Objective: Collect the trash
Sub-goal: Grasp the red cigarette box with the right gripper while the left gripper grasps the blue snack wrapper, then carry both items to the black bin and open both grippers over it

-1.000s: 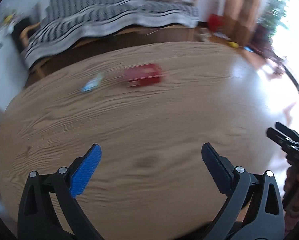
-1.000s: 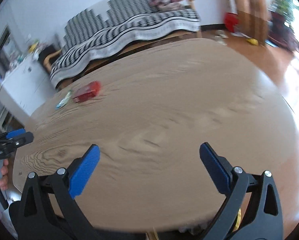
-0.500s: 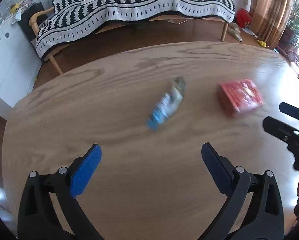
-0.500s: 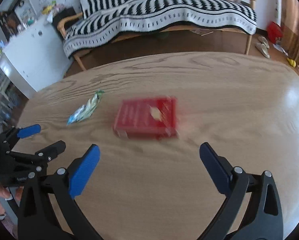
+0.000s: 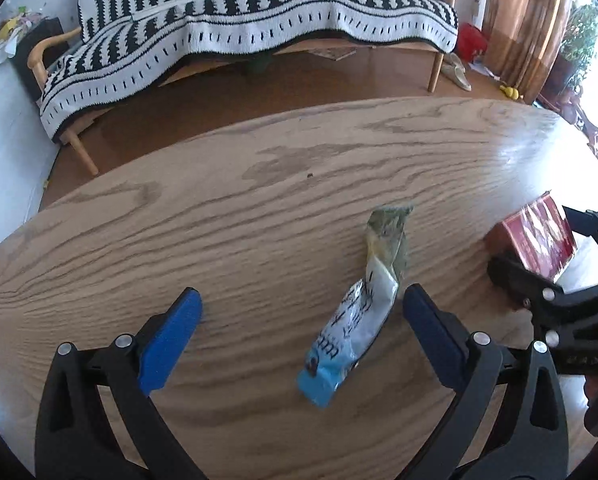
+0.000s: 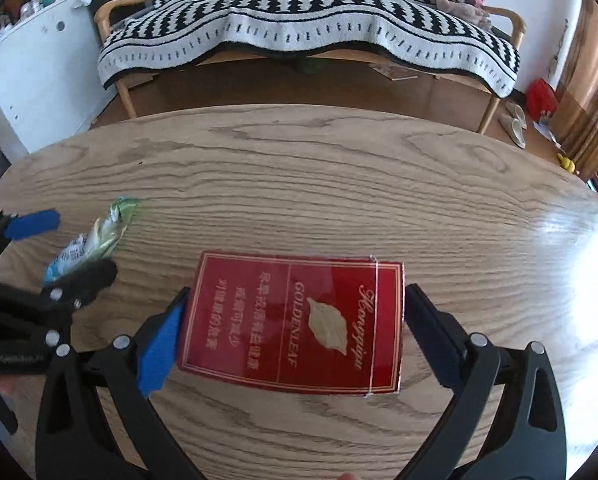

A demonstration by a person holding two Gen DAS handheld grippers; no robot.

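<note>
Both grippers closer in since 0.5 s ago | right gripper [image 6: 295, 320] spread wide, straddling red box [image 6: 295, 322] | left gripper [image 5: 299, 320] spread wide around wrapper [image 5: 359, 320] | neither clamped

The red box [image 6: 295, 324] bears gold lettering: "GOLDENLEAF" beside a leaf emblem, a script word, and Chinese lines. Print on the blue-and-white wrapper [image 5: 353, 330] is unreadable.

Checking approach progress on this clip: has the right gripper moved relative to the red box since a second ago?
Yes. The right gripper has closed in across the wooden table; the red box, formerly far off, now sits between its open fingers.
</note>
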